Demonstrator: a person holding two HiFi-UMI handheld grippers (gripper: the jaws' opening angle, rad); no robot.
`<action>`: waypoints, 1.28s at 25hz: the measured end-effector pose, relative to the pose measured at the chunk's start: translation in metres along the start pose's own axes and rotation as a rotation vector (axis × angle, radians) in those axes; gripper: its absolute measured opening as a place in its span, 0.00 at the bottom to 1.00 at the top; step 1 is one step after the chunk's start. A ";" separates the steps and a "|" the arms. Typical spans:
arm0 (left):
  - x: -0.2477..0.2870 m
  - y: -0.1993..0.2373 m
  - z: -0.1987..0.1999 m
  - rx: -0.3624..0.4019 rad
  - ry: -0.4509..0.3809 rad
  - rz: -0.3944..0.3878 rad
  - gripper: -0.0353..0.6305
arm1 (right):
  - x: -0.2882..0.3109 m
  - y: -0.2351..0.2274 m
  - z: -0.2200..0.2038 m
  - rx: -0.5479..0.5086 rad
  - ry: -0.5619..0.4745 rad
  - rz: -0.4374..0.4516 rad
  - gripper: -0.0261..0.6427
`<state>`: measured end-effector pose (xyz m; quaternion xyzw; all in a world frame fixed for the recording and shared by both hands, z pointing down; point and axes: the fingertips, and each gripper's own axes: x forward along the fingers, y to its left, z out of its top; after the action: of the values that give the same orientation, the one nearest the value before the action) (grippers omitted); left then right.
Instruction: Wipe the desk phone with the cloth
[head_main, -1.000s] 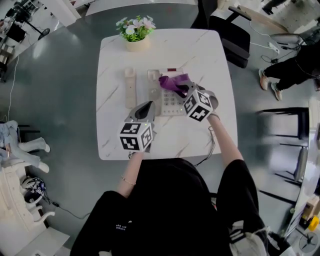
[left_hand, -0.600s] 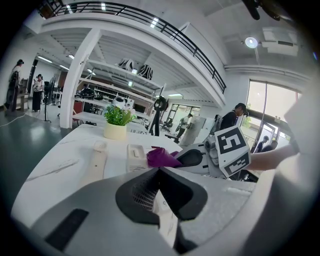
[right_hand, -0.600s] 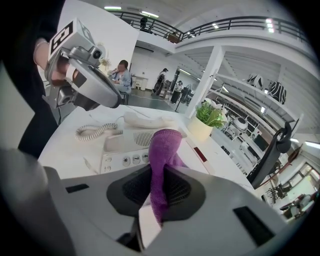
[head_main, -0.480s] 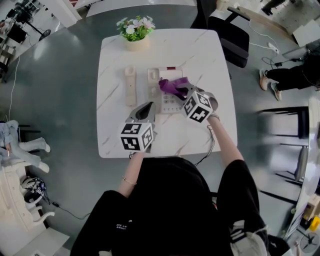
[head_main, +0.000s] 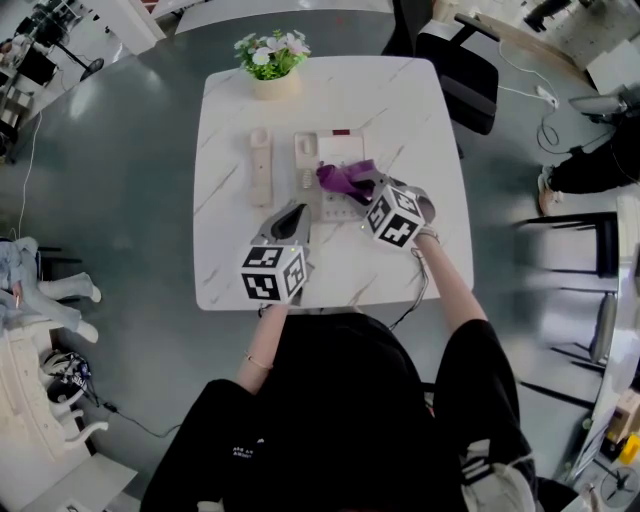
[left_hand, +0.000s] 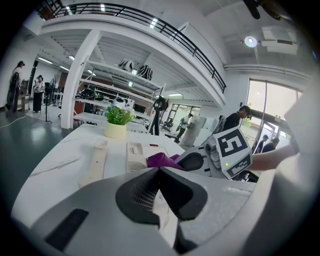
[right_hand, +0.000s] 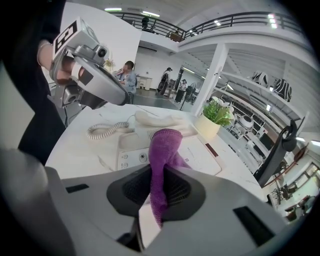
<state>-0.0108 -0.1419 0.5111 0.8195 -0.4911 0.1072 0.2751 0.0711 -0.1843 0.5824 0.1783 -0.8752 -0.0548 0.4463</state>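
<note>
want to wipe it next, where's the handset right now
In the head view the handset lies on the table just left of the phone base, with the flower pot beyond it.

We see the phone (head_main: 335, 150), a flat beige desk set, lying square on the table (head_main: 420, 120) with its keypad up. Its handset (head_main: 260, 168) is off the cradle and lies flat just left of the base, parallel to it; the coiled cord (right_hand: 107, 130) trails beside it. The cloth (right_hand: 162, 150), purple and bunched, is pinched in the right gripper (right_hand: 157, 187), and its free end drapes onto the keypad.
</note>
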 end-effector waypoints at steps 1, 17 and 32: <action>0.000 0.000 0.000 0.001 -0.001 0.001 0.05 | 0.000 0.002 -0.001 0.000 0.000 0.003 0.10; -0.008 -0.006 -0.004 0.005 -0.016 0.029 0.05 | -0.006 0.032 -0.010 -0.008 0.012 0.073 0.10; -0.014 -0.014 -0.005 0.007 -0.033 0.045 0.05 | -0.011 0.055 -0.017 0.014 0.009 0.135 0.10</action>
<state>-0.0051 -0.1236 0.5045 0.8107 -0.5138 0.1014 0.2617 0.0759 -0.1285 0.5981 0.1223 -0.8837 -0.0179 0.4515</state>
